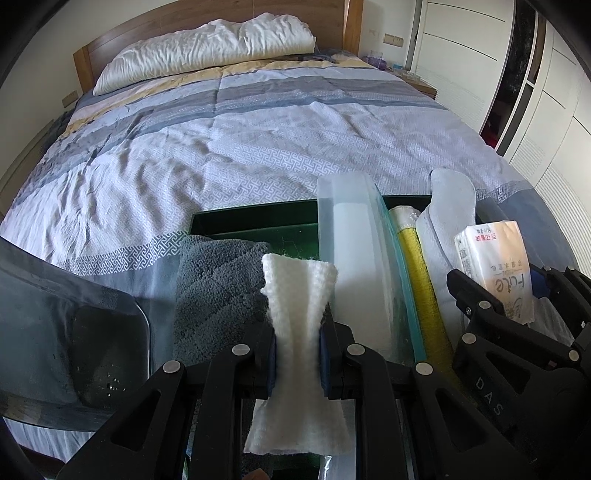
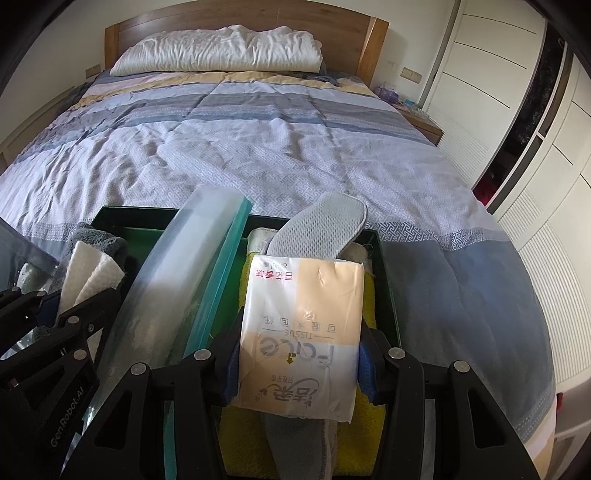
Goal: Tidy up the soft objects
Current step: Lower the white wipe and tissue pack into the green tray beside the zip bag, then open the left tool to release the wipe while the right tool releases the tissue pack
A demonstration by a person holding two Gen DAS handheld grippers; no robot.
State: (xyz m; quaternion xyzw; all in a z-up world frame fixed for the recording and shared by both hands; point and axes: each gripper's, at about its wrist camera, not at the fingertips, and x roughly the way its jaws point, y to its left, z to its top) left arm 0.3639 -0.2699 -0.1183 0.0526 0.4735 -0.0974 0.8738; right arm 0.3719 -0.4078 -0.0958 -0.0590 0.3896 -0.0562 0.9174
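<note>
Left gripper point(image 1: 298, 363) pinching white cloth pad point(image 1: 295, 317), right gripper point(image 2: 297, 360) clamping tissue pack point(image 2: 301, 332) at six o'clock over green tray point(image 2: 388, 295), likely for sorting

Right gripper point(image 2: 297, 363) jaws clamp tissue pack point(image 2: 301, 332).

Two gripper-mounted fisheye cameras, side by side at the foot of a bed point(image 1: 258, 147), both tilted down and facing the headboard point(image 2: 240, 26).

The left wrist view looks along the left gripper point(image 1: 297, 365) from very close above a green tray point(image 1: 255, 221), with the right gripper point(image 1: 517, 295) at its right edge. The right wrist view looks along the right gripper point(image 2: 299, 365) over the same tray, the left gripper point(image 2: 70, 306) at its left edge. Both share the tray, the bed, the pillow point(image 1: 207, 48) and the wardrobe doors point(image 2: 498, 55) at right.
</note>
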